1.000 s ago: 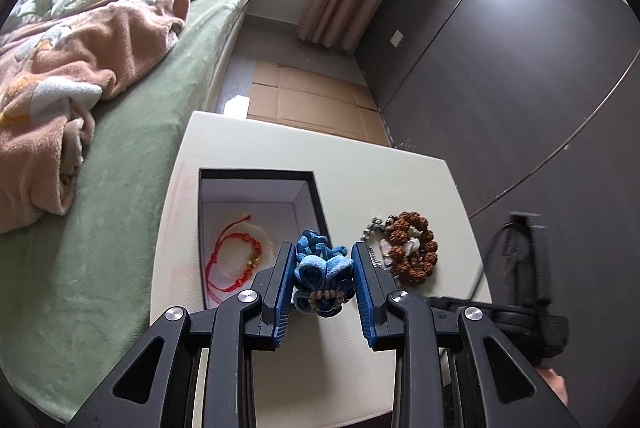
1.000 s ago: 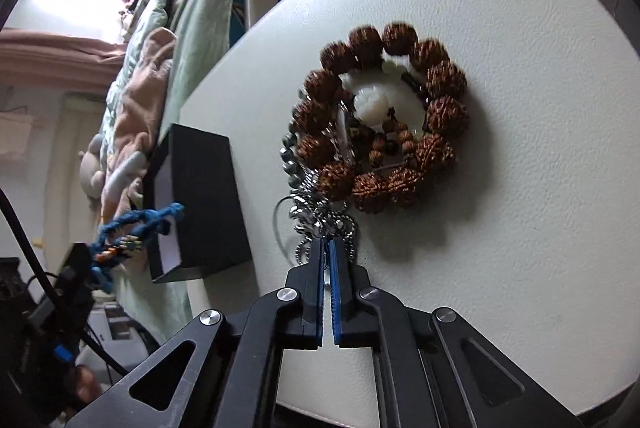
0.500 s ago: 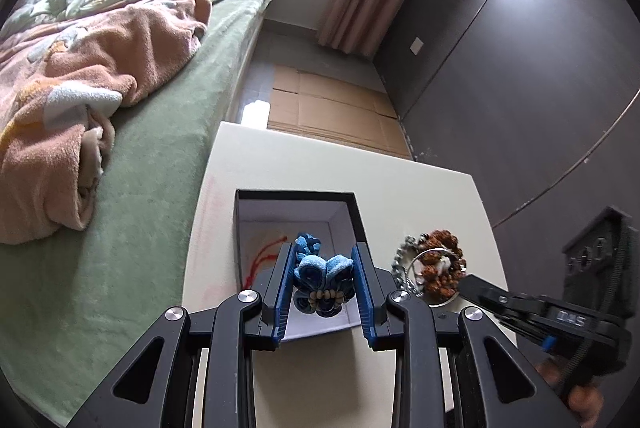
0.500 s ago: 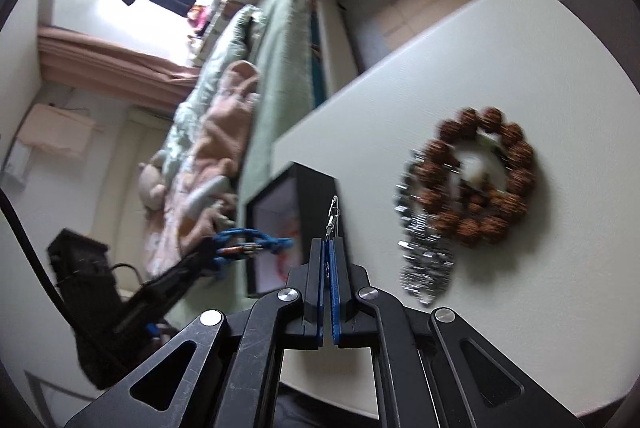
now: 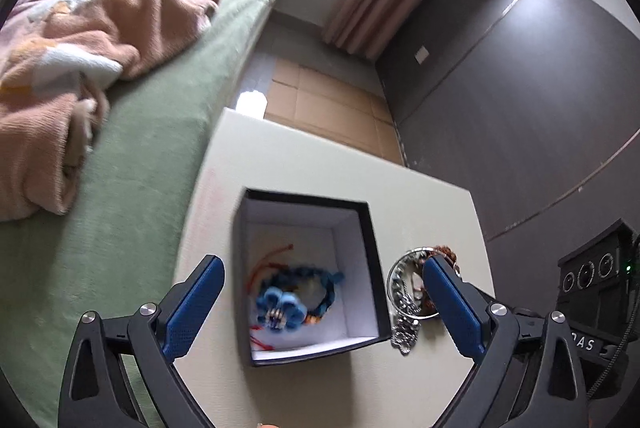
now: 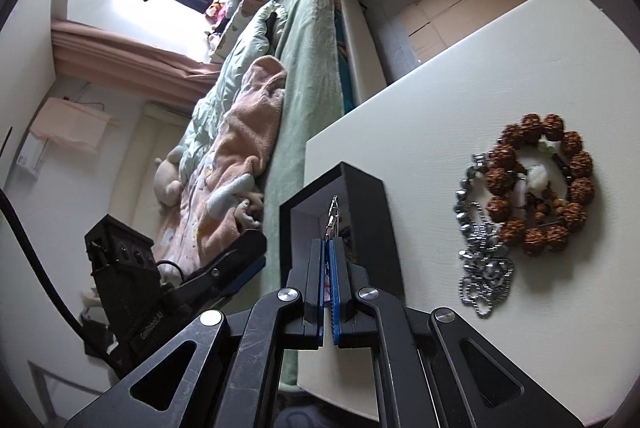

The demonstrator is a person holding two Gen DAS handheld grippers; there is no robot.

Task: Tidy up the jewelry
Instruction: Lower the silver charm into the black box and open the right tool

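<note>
A black box with a white inside (image 5: 372, 240) stands open on the white table (image 5: 304, 159). A blue braided bracelet (image 5: 296, 298) lies in it on a red cord bracelet (image 5: 272, 256). My left gripper (image 5: 324, 302) is open and empty above the box. My right gripper (image 6: 329, 248) is shut on a small silver clasp (image 6: 333, 214) and holds it up beside the box (image 6: 376, 224). A brown bead bracelet (image 6: 540, 183) and a silver chain (image 6: 484, 260) lie on the table to the right.
A bed with a green sheet (image 5: 132, 155) and a pink blanket (image 5: 80, 39) runs along the table's left side. A dark wall (image 5: 520, 87) is at the right. Cardboard (image 5: 328, 99) covers the floor beyond the table.
My left gripper has opened and let the blue bracelet drop into the box. My right gripper has lifted off the table with the silver clasp and moved towards the box.
</note>
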